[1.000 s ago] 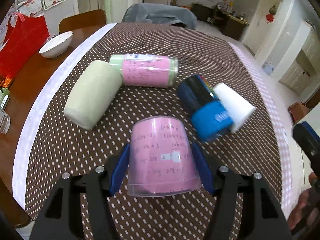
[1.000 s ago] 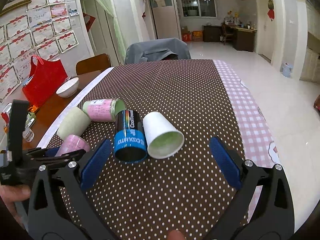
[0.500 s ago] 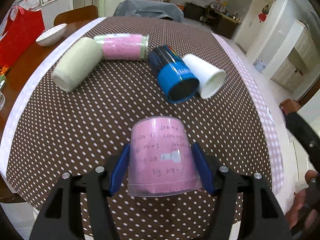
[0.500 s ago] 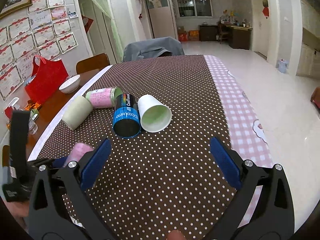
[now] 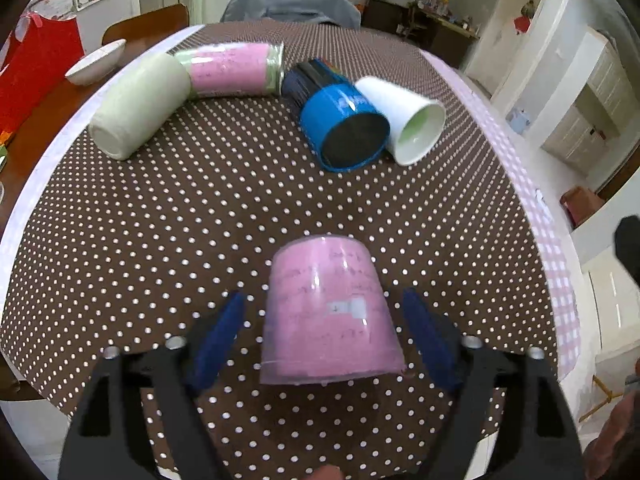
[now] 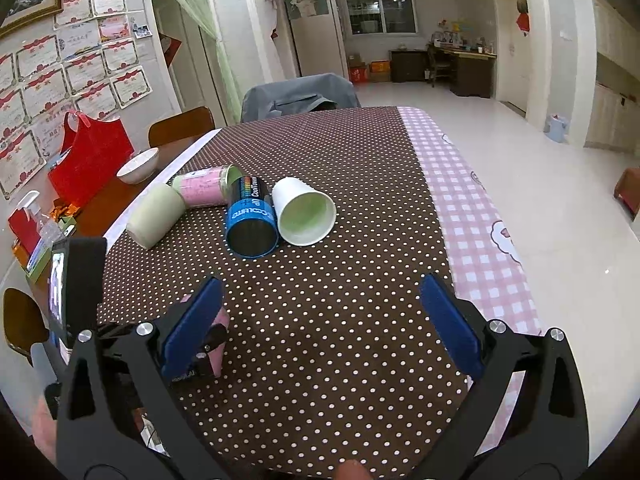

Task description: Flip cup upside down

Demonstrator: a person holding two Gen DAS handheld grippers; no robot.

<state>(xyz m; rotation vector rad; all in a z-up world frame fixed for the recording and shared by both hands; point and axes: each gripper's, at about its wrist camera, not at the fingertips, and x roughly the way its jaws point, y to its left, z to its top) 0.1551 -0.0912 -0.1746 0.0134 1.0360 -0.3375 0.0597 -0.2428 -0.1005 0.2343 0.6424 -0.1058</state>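
Left gripper (image 5: 320,336) fingers spread around the inverted pink cup (image 5: 330,316) on the desk (image 5: 200,220); right gripper (image 6: 320,320) fingers spread, empty. Only the right view shows the left gripper's body.

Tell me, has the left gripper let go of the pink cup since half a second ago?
Yes. The left gripper has opened; its pads stand clear of the pink cup, which sits mouth-down on the dotted tablecloth.

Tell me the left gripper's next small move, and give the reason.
Probably draw the left gripper straight back from the pink cup. The cup stands mouth-down on the dotted tablecloth, and both blue pads sit clear of its sides, so it looks flipped and released. A straight retreat should avoid knocking it.
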